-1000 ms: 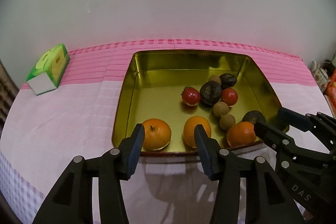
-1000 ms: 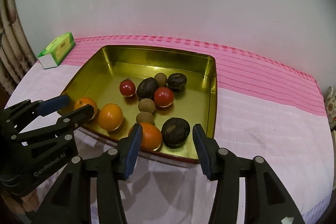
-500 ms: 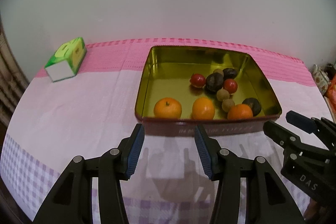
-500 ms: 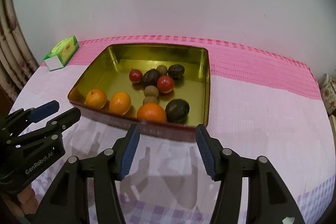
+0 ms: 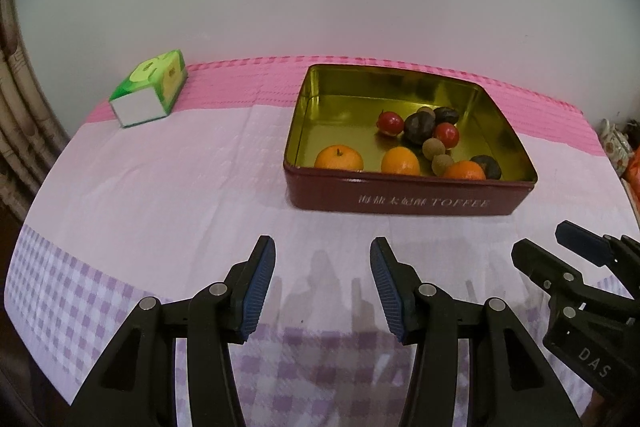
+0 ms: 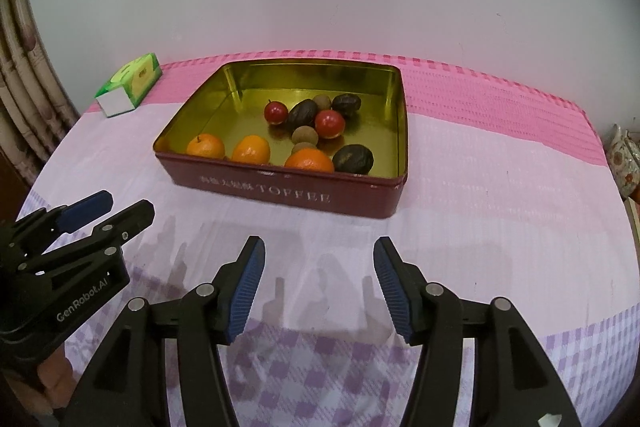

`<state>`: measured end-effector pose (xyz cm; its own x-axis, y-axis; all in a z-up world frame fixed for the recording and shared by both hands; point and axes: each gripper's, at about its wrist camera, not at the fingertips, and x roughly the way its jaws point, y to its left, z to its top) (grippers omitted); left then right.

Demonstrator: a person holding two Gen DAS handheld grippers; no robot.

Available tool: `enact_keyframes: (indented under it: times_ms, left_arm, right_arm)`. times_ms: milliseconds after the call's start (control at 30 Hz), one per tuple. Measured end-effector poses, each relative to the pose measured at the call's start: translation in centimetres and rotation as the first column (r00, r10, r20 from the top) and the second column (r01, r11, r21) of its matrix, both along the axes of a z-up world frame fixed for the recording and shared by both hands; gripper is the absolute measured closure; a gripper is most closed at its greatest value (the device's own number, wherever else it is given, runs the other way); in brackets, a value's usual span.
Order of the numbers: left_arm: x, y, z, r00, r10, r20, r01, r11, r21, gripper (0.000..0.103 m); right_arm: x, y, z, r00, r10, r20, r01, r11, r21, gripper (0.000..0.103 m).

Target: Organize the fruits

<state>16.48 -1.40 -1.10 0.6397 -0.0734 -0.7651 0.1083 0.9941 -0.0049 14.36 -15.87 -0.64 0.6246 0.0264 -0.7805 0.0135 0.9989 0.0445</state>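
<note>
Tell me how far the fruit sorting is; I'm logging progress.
All the fruit sits inside the tin: three oranges line the near wall, the rest clusters behind. Nothing in hand: left gripper and right gripper are open over the tablecloth. Little seems left.

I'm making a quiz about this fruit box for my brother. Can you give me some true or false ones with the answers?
1. Three oranges lie in the tin. True.
2. The left tongs hold an orange. False: they are open and hold nothing.
3. Two red fruits are in the tin. True.
4. The green box is inside the tin. False: it stands on the cloth, apart from the tin.
5. The right tongs are open. True.
</note>
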Motion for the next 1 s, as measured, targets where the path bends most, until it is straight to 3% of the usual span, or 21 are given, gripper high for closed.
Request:
enact_keyframes:
  times_ms: [1000]
  left_arm:
    - [-3.6,-0.2,0.7,1.0,-0.009,0.017,0.009,1.0,0.01,0.052]
  right_arm:
    - [-2.6,0.8,0.4,1.0,0.013,0.013,-0.012,1.0,-0.023,0.046]
